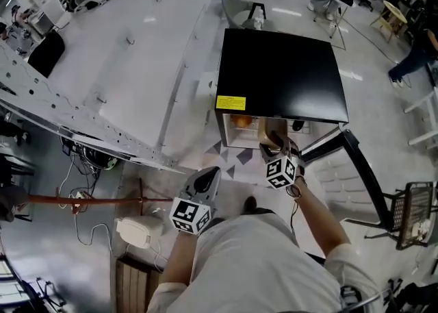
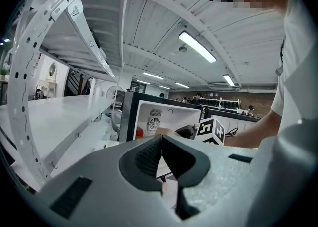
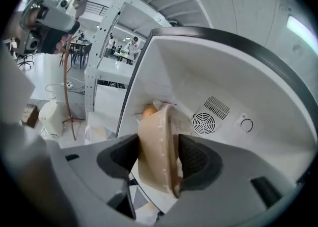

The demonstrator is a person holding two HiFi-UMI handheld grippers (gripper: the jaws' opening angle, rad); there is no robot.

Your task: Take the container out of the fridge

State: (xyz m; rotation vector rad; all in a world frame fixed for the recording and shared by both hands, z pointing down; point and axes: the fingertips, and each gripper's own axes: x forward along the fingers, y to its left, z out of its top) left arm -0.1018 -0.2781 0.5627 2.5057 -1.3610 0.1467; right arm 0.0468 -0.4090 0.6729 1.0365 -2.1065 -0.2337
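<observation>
Right gripper (image 3: 158, 164) pinches the beige container (image 3: 155, 131), centre frame: hold it level, draw it straight from the fridge (image 3: 233, 67); left gripper (image 2: 162, 157) pressed together, empty

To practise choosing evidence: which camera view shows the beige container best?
The right gripper view: the container fills the gap between the jaws of the right gripper, wall and rim clear, inside the fridge. The head view shows only a small tan patch at the fridge mouth; the left gripper view, a thin tan sliver, probably its edge.
</observation>
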